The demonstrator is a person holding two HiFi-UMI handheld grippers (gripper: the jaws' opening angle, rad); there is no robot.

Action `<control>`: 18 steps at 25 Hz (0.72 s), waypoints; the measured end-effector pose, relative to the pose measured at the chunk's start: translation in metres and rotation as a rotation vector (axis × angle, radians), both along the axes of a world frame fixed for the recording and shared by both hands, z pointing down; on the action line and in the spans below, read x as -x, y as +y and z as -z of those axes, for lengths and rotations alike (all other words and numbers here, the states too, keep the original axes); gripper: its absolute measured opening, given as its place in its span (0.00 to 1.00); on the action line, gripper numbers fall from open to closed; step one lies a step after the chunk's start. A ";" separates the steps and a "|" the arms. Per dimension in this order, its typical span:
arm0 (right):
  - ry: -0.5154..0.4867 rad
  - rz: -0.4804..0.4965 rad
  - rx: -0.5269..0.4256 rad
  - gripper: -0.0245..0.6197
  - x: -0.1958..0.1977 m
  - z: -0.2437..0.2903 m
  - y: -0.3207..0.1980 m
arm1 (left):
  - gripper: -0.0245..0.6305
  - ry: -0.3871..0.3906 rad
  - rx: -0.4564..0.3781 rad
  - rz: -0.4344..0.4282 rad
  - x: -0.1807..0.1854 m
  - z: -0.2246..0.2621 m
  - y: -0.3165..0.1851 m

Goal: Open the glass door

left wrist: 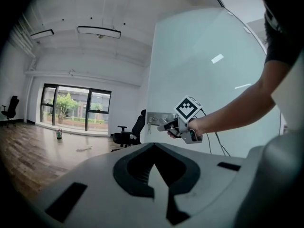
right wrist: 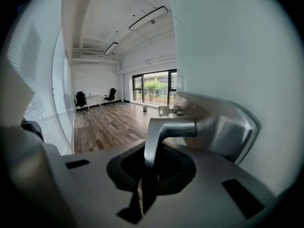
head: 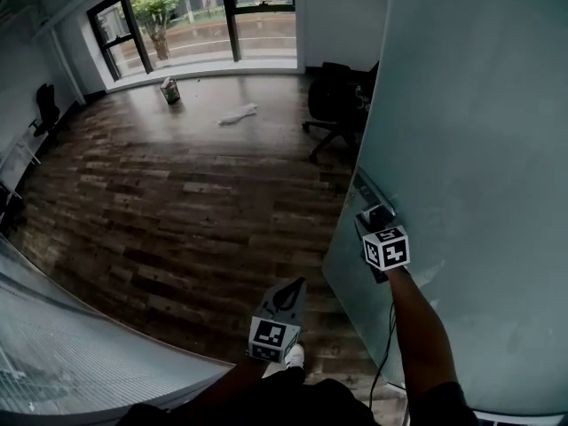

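Glass door (head: 461, 131) frosted, right hand-held gripper (head: 375, 215) clamping handle (right wrist: 167, 129), left hand-held gripper (head: 291, 291) closed empty, wood floor (head: 177, 193)

Handle (head: 369, 190) at glass door's (head: 470, 149) left edge

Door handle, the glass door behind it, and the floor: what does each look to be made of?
Door handle: metal, probably brushed steel; grey satin sheen with soft highlights, like its backplate.
Glass door: frosted glass, pale blue-green and matte; nothing shows through it.
Floor: wood or wood-look planks, dark brown with mixed tones; which one is unclear.
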State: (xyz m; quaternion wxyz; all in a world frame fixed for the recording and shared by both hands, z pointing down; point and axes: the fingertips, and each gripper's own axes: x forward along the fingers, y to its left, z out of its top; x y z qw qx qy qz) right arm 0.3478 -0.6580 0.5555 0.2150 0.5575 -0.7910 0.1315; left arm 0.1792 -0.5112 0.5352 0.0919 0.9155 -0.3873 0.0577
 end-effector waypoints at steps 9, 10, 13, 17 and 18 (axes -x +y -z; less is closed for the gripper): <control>-0.001 -0.150 -0.004 0.08 -0.116 0.003 -0.050 | 0.04 -0.027 -0.007 -0.014 -0.023 0.004 -0.060; 0.000 -0.165 -0.004 0.08 -0.130 0.002 -0.055 | 0.04 -0.044 -0.010 -0.013 -0.028 0.000 -0.065; 0.000 -0.213 -0.005 0.08 -0.171 0.002 -0.066 | 0.04 -0.058 0.016 0.007 -0.045 -0.015 -0.081; -0.005 -0.275 0.002 0.08 -0.227 0.000 -0.076 | 0.04 -0.039 0.027 0.020 -0.076 -0.011 -0.100; -0.006 -0.290 0.003 0.08 -0.240 0.000 -0.078 | 0.04 -0.029 0.027 0.024 -0.083 -0.008 -0.105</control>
